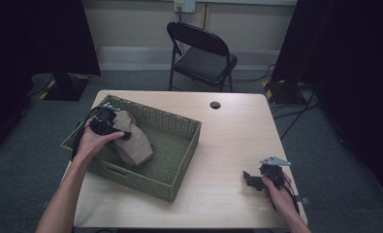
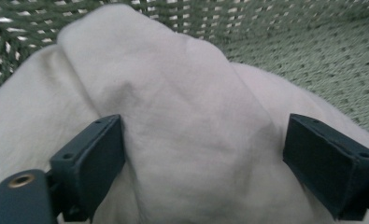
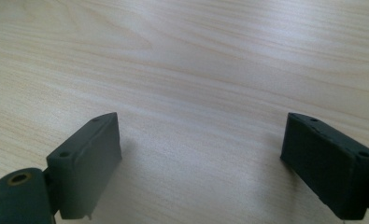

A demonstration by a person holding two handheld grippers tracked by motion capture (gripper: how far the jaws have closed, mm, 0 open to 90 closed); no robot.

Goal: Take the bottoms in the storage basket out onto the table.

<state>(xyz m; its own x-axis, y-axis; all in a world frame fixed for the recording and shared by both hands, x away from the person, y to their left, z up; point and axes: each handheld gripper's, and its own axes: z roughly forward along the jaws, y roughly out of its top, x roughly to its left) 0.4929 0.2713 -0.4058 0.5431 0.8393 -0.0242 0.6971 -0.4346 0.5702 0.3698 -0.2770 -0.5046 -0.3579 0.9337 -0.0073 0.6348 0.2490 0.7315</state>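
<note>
A folded beige cloth lies in the left half of a green woven basket on the table. My left gripper is open over the cloth, its jaws spread wide on either side of a raised fold of the cloth in the left gripper view. My right gripper rests low over the bare wooden table near the front right corner, open with nothing between its jaws.
A black folding chair stands behind the table. A round cable hole sits near the table's far edge. Dark curtains hang at both sides. The basket's woven wall rises just behind the cloth.
</note>
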